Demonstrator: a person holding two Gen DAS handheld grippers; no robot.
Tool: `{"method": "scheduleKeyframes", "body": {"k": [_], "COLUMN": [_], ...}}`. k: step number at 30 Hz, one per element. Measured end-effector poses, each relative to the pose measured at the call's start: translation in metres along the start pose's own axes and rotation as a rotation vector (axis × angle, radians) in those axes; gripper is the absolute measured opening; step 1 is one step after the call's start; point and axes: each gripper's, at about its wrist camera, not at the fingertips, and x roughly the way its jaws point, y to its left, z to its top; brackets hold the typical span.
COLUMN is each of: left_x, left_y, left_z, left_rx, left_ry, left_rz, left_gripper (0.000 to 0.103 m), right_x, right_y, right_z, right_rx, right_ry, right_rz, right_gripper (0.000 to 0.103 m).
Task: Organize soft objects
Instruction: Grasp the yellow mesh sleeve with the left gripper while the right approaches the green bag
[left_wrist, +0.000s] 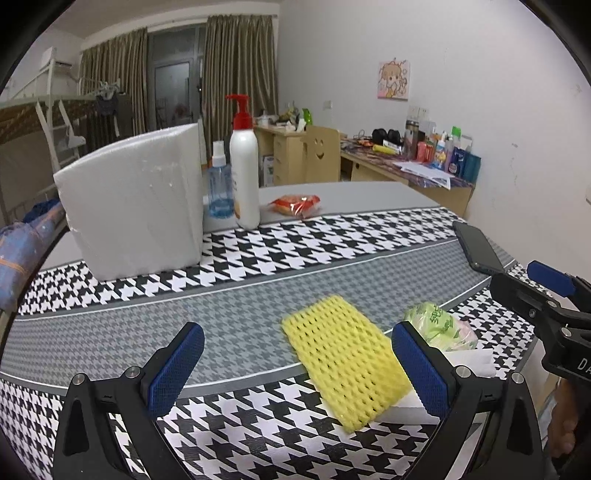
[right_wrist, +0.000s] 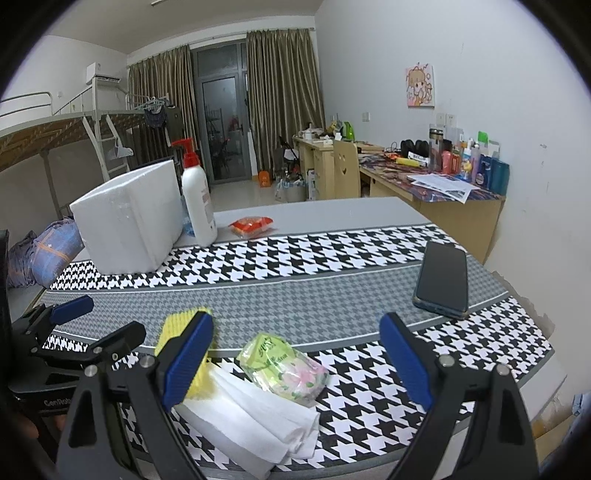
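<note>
Far left on the tabletop (left_wrist: 332, 243), which had a black & white houndstooth cloth w/ a grey band across it, stood a white foam box (left_wrist: 136, 203), upright. Just right of the box, behind its corner, sat a small blue spray bottle (left_wrist: 219, 188) & a tall white pump bottle (left_wrist: 243, 170) w/ a red top, close together. A red snack packet (left_wrist: 295, 205) lay a bit further right on the bare grey part. Nearer the camera, the left tongs (left_wrist: 295, 369) were spread wide, holding nothing, low over the cloth. Between the tips & slightly right lay a yellow foam net (left_wrist: 347, 362), flat, its near end resting on folded white tissues (right_wrist: 251, 417). Right of the net, touching the tissues, was a green tissue pack (right_wrist: 284, 365), partly hidden behind the right pad (left_wrist: 421, 369) in the left wrist view. The right tongs (right_wrist: 295, 362) were also wide open, empty, w/ the pack & tissues sitting between the pads (right_wrist: 406, 362). Further right, a dark phone (right_wrist: 441, 278) lay face up on the grey band, well apart from the soft things.
</note>
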Motion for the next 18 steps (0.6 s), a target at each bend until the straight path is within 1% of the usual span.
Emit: {"method": "scheduleKeyframes", "body": {"k": [5,10,15,18], "left_x": [0.009,0.021,0.032,0.038], "left_y": [-0.002,-0.002,-0.004,-0.005], "left_z": [-0.002,-0.004,-0.007,-0.009], "left_rx": [0.0,-0.012,-0.012,-0.014], "left_ry": [0.032,0.079,0.124,0.148], "left_rz": [-0.006,-0.012,-0.009,-0.009], "left_gripper": [0.102,0.102,0.102,0.095], "right_x": [0.009,0.022,0.031,0.036], "right_y": [-0.004,-0.007,-0.008,-0.01], "right_z": [-0.003,-0.006,-0.01,-0.01], "right_rx": [0.002,-0.003,-0.017,-0.022], "right_ry": [0.03,0.081,0.108,0.125], "right_rz": [0.003,0.014,0.021,0.029], "right_gripper": [0.094,0.094,0.094,0.094]}}
